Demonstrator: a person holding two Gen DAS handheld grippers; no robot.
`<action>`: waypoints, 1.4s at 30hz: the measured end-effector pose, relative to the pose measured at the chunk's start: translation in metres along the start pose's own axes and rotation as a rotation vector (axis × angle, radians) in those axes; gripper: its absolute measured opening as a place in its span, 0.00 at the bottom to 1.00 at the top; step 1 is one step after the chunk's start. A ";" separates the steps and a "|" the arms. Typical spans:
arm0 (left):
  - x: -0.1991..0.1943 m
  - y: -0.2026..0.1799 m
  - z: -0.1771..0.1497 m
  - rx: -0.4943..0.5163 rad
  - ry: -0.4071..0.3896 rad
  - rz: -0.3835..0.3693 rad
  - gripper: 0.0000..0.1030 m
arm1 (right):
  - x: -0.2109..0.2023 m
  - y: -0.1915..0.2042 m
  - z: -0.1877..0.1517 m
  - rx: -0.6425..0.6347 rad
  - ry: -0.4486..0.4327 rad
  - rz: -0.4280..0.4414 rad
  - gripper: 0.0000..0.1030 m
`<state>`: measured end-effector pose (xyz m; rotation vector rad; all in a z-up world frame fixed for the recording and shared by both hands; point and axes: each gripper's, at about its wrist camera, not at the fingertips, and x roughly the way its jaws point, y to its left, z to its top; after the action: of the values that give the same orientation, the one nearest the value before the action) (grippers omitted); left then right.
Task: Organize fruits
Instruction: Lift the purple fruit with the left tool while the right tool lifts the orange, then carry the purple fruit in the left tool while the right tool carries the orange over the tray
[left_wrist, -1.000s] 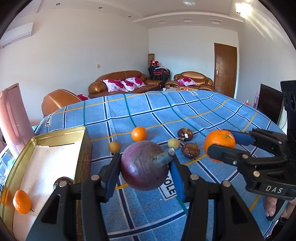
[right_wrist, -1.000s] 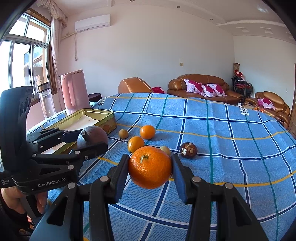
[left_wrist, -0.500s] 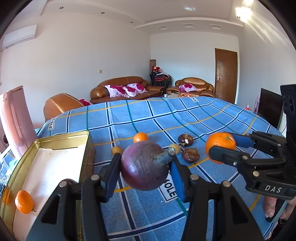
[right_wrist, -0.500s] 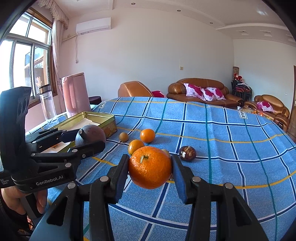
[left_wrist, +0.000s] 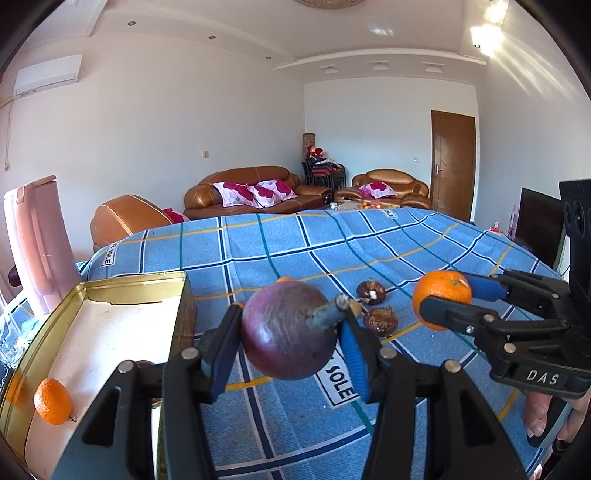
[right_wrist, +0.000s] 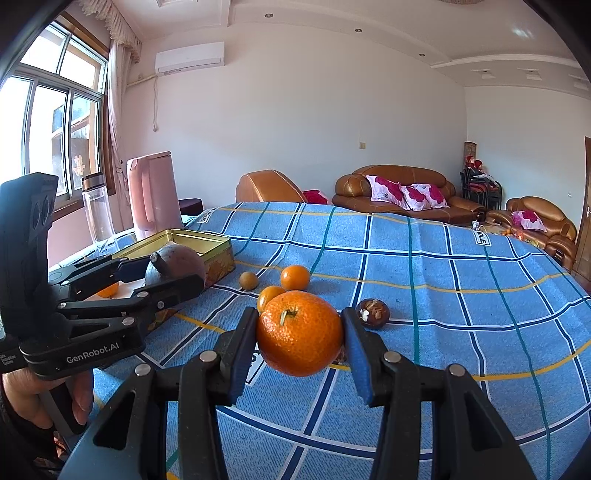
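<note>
- Purple-skinned and stemmed, a round fruit (left_wrist: 290, 334) sits clamped between the fingers of the left gripper (left_wrist: 288, 345), held clear of the desk (left_wrist: 424, 236) just right of the gold tin (left_wrist: 129, 284).
- Gripped likewise, a large orange (right_wrist: 300, 332) fills the right gripper (right_wrist: 300, 338), raised over the blue checked cloth.
- One small orange (left_wrist: 53, 401) already lies in the tin; most of the sorting appears unfinished.
- Two small oranges (right_wrist: 294, 277), a brownish little fruit (right_wrist: 248, 280) and two dark husked fruits (left_wrist: 380, 321) wait loose further out.
- Beyond the tin stand a pink jug (right_wrist: 153, 192) and a clear bottle (right_wrist: 96, 210); nothing blocks the tin's open top.
</note>
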<state>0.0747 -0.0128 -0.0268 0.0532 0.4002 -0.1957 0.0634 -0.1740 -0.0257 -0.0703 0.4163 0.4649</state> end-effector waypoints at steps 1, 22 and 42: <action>-0.001 0.000 0.000 -0.002 -0.004 0.001 0.52 | 0.000 0.000 0.000 -0.001 -0.002 0.000 0.46; -0.014 0.004 -0.001 -0.018 -0.073 0.026 0.52 | -0.007 0.003 0.000 -0.016 -0.043 -0.004 0.46; -0.026 0.006 -0.002 -0.032 -0.135 0.058 0.52 | -0.023 0.006 -0.004 -0.037 -0.117 -0.005 0.46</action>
<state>0.0517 -0.0025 -0.0187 0.0201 0.2672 -0.1343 0.0402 -0.1789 -0.0193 -0.0799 0.2927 0.4695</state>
